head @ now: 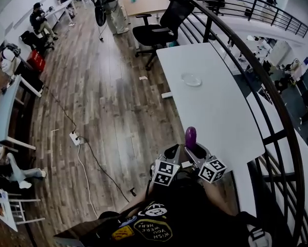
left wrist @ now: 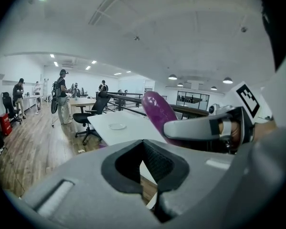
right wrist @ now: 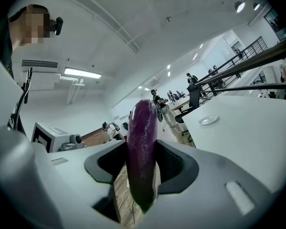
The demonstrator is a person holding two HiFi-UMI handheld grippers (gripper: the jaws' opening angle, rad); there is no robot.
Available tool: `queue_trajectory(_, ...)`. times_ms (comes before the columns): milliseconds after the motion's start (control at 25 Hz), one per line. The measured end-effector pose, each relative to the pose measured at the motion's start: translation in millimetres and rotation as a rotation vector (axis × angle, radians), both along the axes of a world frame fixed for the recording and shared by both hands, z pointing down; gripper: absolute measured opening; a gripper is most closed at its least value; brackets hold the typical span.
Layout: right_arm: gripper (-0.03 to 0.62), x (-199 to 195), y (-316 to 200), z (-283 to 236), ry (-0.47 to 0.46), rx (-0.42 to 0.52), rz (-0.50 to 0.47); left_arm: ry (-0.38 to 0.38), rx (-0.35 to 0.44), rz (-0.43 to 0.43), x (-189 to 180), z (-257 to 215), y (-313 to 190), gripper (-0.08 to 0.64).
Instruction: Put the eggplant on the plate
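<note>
A purple eggplant [head: 191, 137] stands upright between the jaws of my right gripper [head: 195, 152], which is shut on it over the near end of the white table [head: 215, 107]. In the right gripper view the eggplant [right wrist: 142, 151] fills the gap between the pads of the right gripper [right wrist: 142, 168]. A small clear plate [head: 191, 79] lies farther along the table, well beyond both grippers; it shows too as the plate [right wrist: 208, 120] and the plate [left wrist: 117, 126]. My left gripper [head: 171, 153] is close beside the right one, its jaws shut on nothing [left wrist: 143, 168]. The eggplant [left wrist: 158, 111] shows there too.
A black office chair [head: 161, 30] stands at the table's far end. A black railing [head: 267, 86] runs along the table's right side. A power strip and cable [head: 74, 138] lie on the wooden floor to the left. Several people are at desks far off.
</note>
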State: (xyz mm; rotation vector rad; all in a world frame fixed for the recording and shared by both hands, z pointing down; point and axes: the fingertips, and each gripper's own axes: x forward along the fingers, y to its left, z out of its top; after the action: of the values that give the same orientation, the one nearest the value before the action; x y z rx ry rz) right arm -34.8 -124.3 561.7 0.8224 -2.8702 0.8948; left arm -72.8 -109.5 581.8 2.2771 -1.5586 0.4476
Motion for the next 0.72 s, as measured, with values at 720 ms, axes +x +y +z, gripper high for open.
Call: queue_trajectory(720,0.193,25.4,-201.8,19.3,-0.062,-0.018,0.138,-0.138,0.017,0.199,19.6,-1.5,-216.6,0.005)
